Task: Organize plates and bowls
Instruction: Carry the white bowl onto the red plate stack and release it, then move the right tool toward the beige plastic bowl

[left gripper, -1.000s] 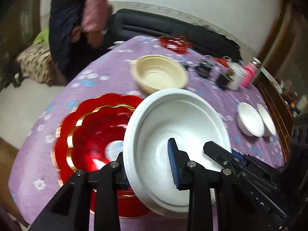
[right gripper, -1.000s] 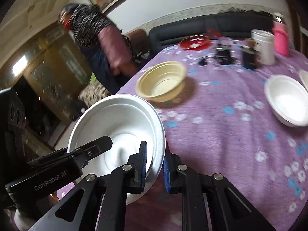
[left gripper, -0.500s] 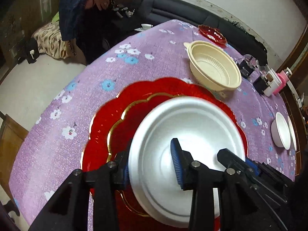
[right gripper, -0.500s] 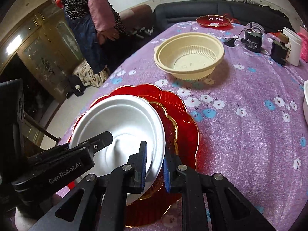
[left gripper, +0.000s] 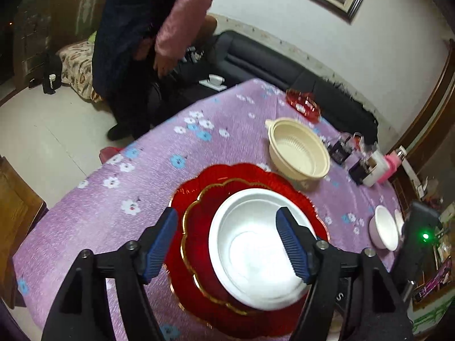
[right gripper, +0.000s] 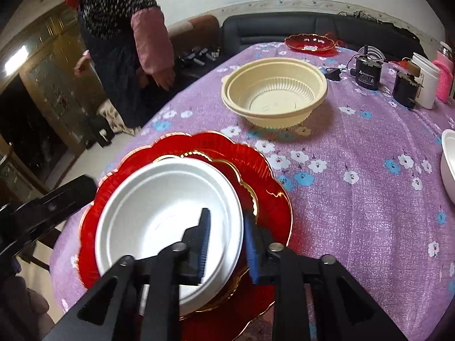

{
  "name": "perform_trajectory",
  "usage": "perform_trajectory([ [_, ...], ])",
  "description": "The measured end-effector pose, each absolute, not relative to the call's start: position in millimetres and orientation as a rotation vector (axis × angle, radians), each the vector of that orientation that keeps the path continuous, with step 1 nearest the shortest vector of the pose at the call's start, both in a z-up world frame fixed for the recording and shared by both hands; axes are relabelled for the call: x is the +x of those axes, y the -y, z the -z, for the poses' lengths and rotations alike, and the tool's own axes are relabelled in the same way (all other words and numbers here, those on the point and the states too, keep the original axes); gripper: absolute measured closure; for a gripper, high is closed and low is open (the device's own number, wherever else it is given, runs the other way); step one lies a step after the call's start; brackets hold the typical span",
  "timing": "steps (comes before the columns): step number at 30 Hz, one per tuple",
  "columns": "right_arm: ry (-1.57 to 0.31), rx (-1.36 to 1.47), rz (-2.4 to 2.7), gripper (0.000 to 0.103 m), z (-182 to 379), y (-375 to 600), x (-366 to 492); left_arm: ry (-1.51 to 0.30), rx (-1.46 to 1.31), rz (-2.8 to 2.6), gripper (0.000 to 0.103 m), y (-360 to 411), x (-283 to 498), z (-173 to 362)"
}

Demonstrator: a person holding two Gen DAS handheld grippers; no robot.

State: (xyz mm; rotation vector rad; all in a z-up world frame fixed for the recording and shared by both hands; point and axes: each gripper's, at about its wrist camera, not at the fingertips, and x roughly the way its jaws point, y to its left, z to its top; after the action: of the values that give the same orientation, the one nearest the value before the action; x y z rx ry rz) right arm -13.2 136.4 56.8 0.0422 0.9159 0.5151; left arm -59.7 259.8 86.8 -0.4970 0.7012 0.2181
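A white foam bowl (left gripper: pixel 256 241) (right gripper: pixel 159 207) rests on stacked red gold-rimmed plates (left gripper: pixel 196 199) (right gripper: pixel 273 176) at the near table edge. My left gripper (left gripper: pixel 227 241) is open above the bowl, its blue pads wide apart and clear of the rim. My right gripper (right gripper: pixel 227 241) straddles the bowl's right rim, one pad inside and one outside with a small gap; I cannot tell if it still pinches the rim. A cream plastic bowl (left gripper: pixel 298 153) (right gripper: pixel 273 91) stands farther back.
Small white bowls (left gripper: pixel 385 231) (right gripper: pixel 449 164) sit at the right. A red dish (right gripper: pixel 310 42), black boxes (right gripper: pixel 366 74), a white cup (right gripper: pixel 425 82) and a pink bottle (right gripper: pixel 445 76) stand at the far side. A person (left gripper: pixel 148 37) stands by the table's left.
The white bowl came down onto the red plates. My left gripper let go of its rim, opened wide and pulled back. The right gripper's jaws have spread slightly.
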Motion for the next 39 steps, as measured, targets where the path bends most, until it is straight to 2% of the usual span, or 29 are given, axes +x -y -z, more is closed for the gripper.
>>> perform_trajectory([
  [1, -0.907, 0.048, -0.513, 0.063, -59, -135, -15, -0.687, -0.494, -0.222, 0.030, -259, -63, -90],
  [3, -0.878, 0.054, -0.508, 0.058, -66, -131, -18, -0.654, -0.484, -0.233, 0.029, -256, -72, -97],
  [8, -0.815, 0.070, -0.505, 0.054, -86, -118, -29, -0.567, -0.444, -0.278, 0.022, -246, -92, -116],
  [12, -0.759, 0.074, -0.482, 0.046, -100, -100, -41, -0.506, -0.387, -0.334, 0.014, -235, -105, -129],
  [16, -0.711, 0.073, -0.449, 0.043, -109, -78, -52, -0.507, -0.370, -0.329, 0.009, -225, -110, -133],
  [20, -0.669, 0.043, -0.415, 0.041, -114, -60, -64, -0.570, -0.399, -0.238, 0.009, -215, -107, -125],
  [31, -0.505, -0.020, -0.241, 0.021, -121, -1, -95, -0.641, -0.412, -0.121, 0.009, -179, -102, -113],
  [39, -0.538, 0.045, -0.170, 0.020, -120, 46, -86, -0.641, -0.423, -0.114, 0.009, -174, -106, -119],
])
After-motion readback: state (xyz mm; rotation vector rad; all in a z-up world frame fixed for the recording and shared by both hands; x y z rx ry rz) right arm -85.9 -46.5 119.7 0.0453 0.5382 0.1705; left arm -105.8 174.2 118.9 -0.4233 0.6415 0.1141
